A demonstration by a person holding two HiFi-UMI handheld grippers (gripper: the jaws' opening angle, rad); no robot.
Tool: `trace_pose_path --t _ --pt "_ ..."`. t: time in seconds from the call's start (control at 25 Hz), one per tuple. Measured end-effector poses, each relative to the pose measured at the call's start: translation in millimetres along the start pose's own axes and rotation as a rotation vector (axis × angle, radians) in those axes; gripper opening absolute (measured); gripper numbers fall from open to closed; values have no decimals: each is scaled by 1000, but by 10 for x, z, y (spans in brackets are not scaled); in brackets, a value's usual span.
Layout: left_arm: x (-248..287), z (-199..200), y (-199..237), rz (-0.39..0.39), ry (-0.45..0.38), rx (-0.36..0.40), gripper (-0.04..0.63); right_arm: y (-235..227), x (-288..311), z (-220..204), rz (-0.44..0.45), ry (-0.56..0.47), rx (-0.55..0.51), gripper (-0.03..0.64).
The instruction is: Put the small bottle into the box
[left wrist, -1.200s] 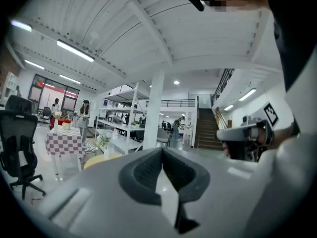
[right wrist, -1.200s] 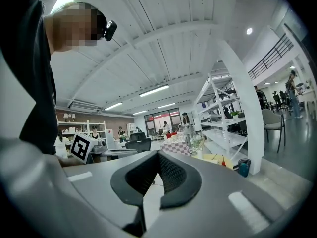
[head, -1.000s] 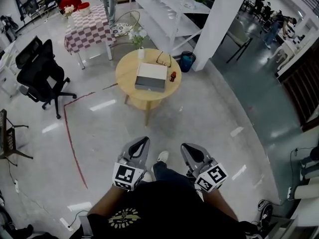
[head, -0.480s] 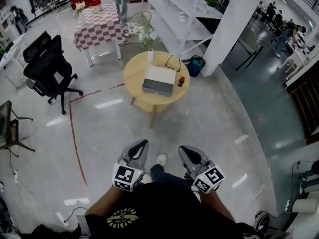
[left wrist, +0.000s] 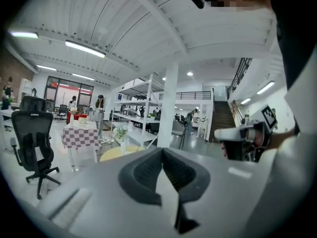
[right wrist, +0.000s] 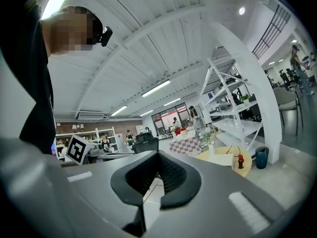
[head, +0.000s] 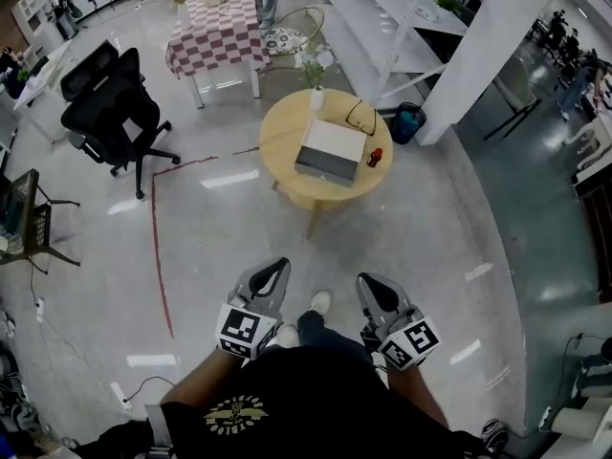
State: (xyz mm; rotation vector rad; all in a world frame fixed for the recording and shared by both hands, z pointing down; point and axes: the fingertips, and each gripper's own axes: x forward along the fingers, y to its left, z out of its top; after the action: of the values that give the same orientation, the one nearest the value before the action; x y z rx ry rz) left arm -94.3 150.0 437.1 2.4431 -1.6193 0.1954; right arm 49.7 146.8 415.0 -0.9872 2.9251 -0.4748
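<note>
The small red bottle stands on a round wooden table, just right of a closed white-and-grey box. In the right gripper view the bottle and the box show far off on the table. Both grippers are held close to my body, well short of the table. My left gripper and my right gripper are both shut with nothing in them. In the gripper views the left gripper and the right gripper have their jaws meeting at the tips.
Glasses and a vase of flowers also sit on the table. A black office chair and a checkered table stand to the left, white shelving, a pillar and a blue bin to the right. A red floor line runs ahead.
The view has swung: the table, box and bottle now sit further right and lower in the head view. Both grippers stay shut near my body.
</note>
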Motion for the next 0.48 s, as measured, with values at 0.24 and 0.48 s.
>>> trace_pose_path --t 0.24,0.48 --pt "397 -108 201 14 45 -27 0 -347 292 -84 8 36 42 8" --pt "856 60 233 -2 30 -15 0 -680 523 99 21 28 22 8"
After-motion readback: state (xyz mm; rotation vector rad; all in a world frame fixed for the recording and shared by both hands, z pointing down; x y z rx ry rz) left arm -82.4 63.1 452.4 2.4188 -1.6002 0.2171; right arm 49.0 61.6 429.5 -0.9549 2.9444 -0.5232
